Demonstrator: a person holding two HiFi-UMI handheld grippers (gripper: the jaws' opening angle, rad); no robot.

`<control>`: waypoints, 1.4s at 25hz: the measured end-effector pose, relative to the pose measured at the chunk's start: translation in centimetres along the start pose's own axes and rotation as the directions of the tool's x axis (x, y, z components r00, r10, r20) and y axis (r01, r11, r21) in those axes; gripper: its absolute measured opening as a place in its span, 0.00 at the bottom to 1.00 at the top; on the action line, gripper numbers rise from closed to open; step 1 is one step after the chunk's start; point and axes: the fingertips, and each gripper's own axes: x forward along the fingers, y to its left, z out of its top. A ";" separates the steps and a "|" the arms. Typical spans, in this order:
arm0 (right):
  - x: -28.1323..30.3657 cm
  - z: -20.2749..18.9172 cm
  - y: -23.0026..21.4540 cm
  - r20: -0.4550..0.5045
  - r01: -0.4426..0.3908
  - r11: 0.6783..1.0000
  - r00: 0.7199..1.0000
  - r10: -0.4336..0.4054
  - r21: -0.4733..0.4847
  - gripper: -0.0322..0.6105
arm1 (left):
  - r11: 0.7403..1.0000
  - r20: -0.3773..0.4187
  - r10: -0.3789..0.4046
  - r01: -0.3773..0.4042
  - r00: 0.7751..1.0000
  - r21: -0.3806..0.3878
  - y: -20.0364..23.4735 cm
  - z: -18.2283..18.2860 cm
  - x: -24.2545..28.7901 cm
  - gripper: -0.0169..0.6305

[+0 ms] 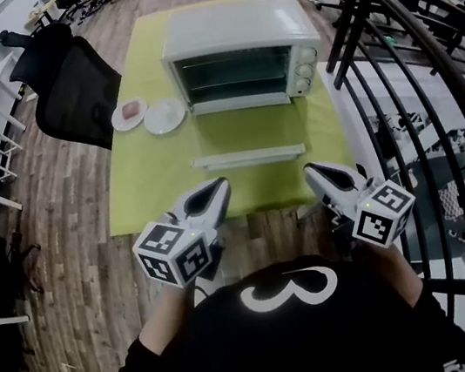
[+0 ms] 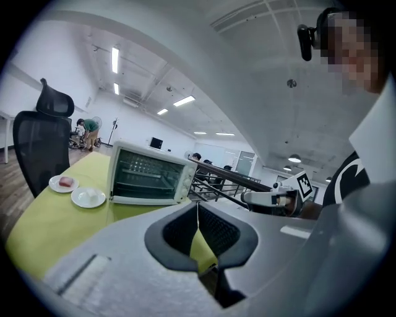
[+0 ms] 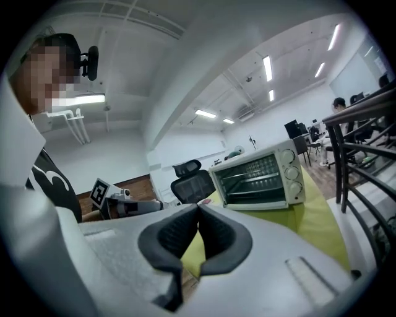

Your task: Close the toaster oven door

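Bright even light from ceiling strip lamps [image 2: 115, 60], soft shadows, sharp focus — heavy fisheye bending, dark-vignetted corners

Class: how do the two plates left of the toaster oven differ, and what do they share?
The outer plate carries a pinkish-red piece; the inner plate carries a white piece. The outer plate looks smaller than the inner plate. The inner plate sits beside the toaster oven; the outer plate lies nearer the edge of the table. Both are round and white.

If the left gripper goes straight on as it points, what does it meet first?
Probably the lowered toaster oven door, at its near edge, just ahead of the left gripper; height there is hard to judge.
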 end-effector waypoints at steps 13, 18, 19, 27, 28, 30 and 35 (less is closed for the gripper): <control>2.5 -7.4 -9.7 -0.154 0.183 0.983 0.972 -0.179 0.017 0.05 | 0.974 -0.167 0.226 -0.228 0.960 0.011 11.6 -7.9 2.6 0.05; 4.0 -10.2 -12.5 -0.226 0.230 0.973 0.948 -0.224 0.001 0.05 | 0.963 -0.236 0.267 -0.267 0.934 0.031 14.8 -10.8 3.3 0.05; 4.4 -10.6 -13.1 -0.240 0.237 0.972 0.943 -0.230 0.000 0.05 | 0.961 -0.252 0.274 -0.274 0.928 0.036 15.5 -11.2 3.6 0.05; 6.4 -14.6 -17.7 -0.354 0.298 0.954 0.890 -0.286 -0.022 0.24 | 0.956 -0.385 0.282 -0.291 0.879 0.037 19.6 -15.9 6.3 0.25; 6.7 -15.0 -18.1 -0.367 0.304 0.952 0.883 -0.294 -0.031 0.25 | 0.955 -0.392 0.283 -0.294 0.875 0.035 20.0 -16.1 6.6 0.27; 7.0 -15.8 -18.9 -0.392 0.317 0.947 0.866 -0.309 -0.047 0.27 | 0.953 -0.395 0.289 -0.303 0.872 0.027 20.6 -16.4 7.2 0.29; 8.0 -17.2 -20.1 -0.431 0.330 0.943 0.844 -0.318 -0.051 0.32 | 0.949 -0.398 0.300 -0.315 0.867 0.029 21.7 -16.6 8.4 0.31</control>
